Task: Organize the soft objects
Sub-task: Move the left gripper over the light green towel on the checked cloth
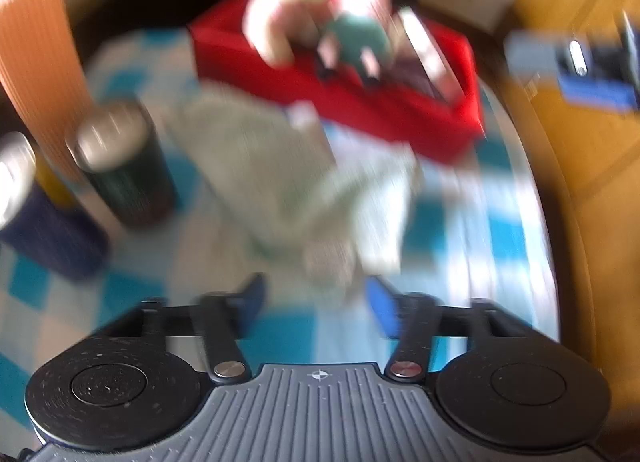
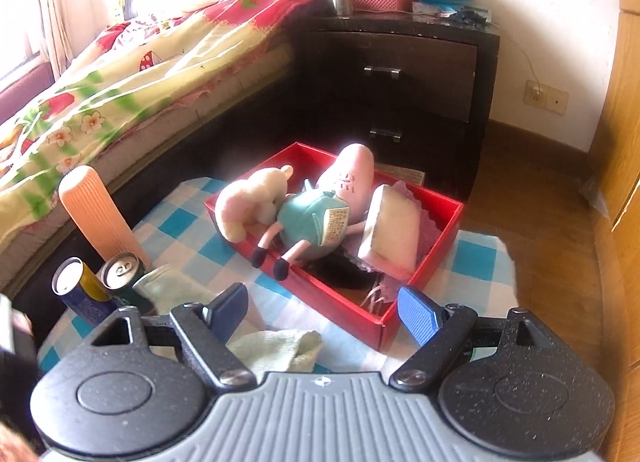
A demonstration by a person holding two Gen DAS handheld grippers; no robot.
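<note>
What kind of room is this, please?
Most likely a bedroom in a home: a bed with a floral quilt, a dark nightstand beside it, and a red box of plush toys on a checked cloth.

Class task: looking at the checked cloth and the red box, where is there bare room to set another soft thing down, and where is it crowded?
Free: checked cloth right of the red box. Crowded: the box holds plush toys; cans and pale cloths fill the left.
</note>
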